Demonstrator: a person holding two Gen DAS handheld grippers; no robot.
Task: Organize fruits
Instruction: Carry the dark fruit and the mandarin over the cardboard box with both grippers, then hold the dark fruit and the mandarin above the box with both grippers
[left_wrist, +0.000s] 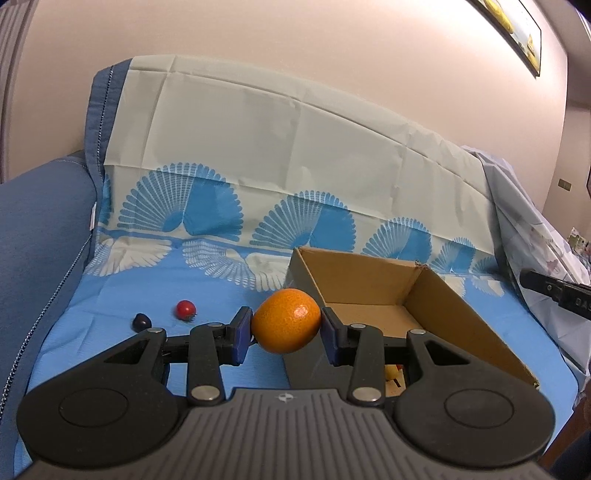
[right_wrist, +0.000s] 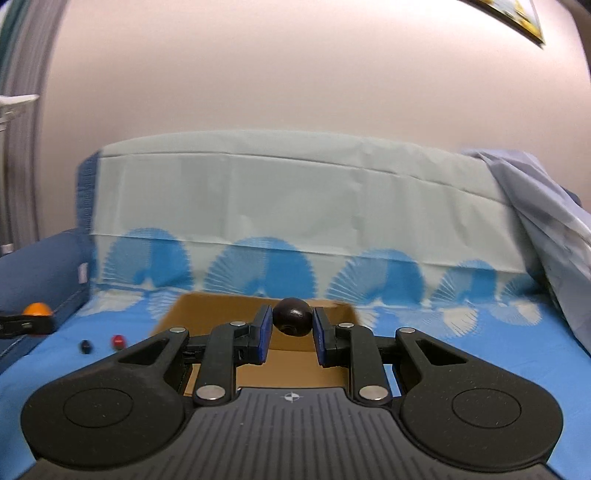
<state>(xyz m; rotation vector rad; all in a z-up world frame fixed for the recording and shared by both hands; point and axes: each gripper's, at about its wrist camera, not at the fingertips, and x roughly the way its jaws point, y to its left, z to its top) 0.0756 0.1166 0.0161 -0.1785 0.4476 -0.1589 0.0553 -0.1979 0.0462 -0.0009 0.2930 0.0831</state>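
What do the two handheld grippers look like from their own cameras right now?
The left gripper and the right gripper match: black plastic linkage arms with silver rivets, blue flat pads on the fingers, round black side housings, and a grey ribbed base plate carrying a small compass-like mark. No cables or sleeves show.

An orange (left_wrist: 286, 320), round and glossy, is clamped off the cloth at 9 o'clock of the open cardboard box (left_wrist: 436, 295). A dark round fruit (right_wrist: 291, 316) is pinched above the box's near edge. A small red fruit (left_wrist: 185, 309) and a dark one (left_wrist: 142, 321) lie near each other on the blue cloth, at 9 o'clock of the orange.
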